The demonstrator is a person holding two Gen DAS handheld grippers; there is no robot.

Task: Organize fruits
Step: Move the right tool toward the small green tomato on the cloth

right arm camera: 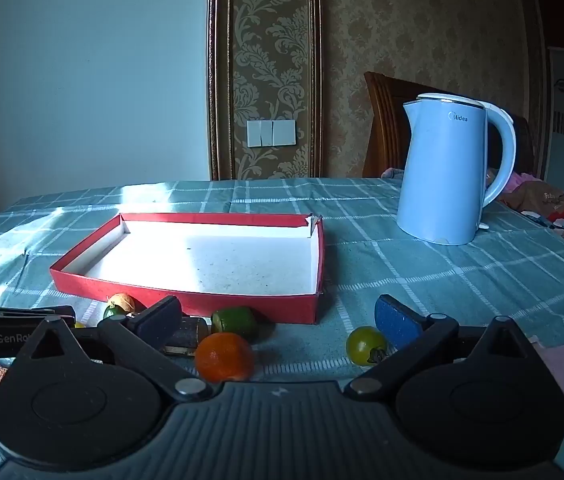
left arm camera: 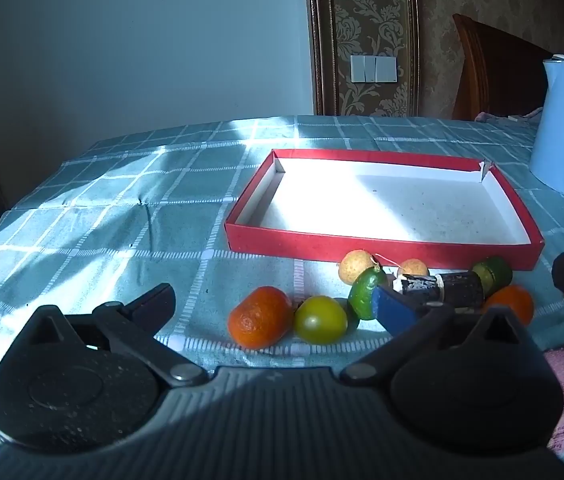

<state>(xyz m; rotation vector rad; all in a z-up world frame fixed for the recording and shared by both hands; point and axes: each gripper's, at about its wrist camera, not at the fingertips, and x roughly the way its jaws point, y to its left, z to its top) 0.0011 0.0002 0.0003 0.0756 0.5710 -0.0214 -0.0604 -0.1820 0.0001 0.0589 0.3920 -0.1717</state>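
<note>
We held both hand-held grippers low over the bench (right arm camera: 421, 280), which wore a teal checked cloth.

The left hand-held gripper (left arm camera: 278, 304) was released, its fingers spread wide and grasping nothing. Just ahead of it, between the fingers, an orange fruit (left arm camera: 260, 317) lay touching a yellow-green tomato (left arm camera: 320, 319). By the right finger's blue pad sat a green fruit (left arm camera: 367, 294). Behind that finger lay a dark block (left arm camera: 441, 288), a second green fruit (left arm camera: 491, 274) at its far end and another orange fruit (left arm camera: 511, 302) beside it. Slightly farther off, two tan round fruits (left arm camera: 355, 266) rested against the near wall of the red tray (left arm camera: 361, 246).

The right hand-held gripper (right arm camera: 278, 324) was likewise released, fingers wide apart with nothing gripped. An orange fruit (right arm camera: 224, 356) sat between its fingers, nearer the left one, and a yellow-green tomato (right arm camera: 365, 345) sat just inside the right finger. Just beyond the orange fruit a green fruit (right arm camera: 235, 321) lay close to the tray's near wall.

Farther ahead, the red tray (right arm camera: 186, 302) held no fruit on its white floor; sunlight fell across it. Beyond and to the right stood a blue kettle (right arm camera: 443, 172).
</note>
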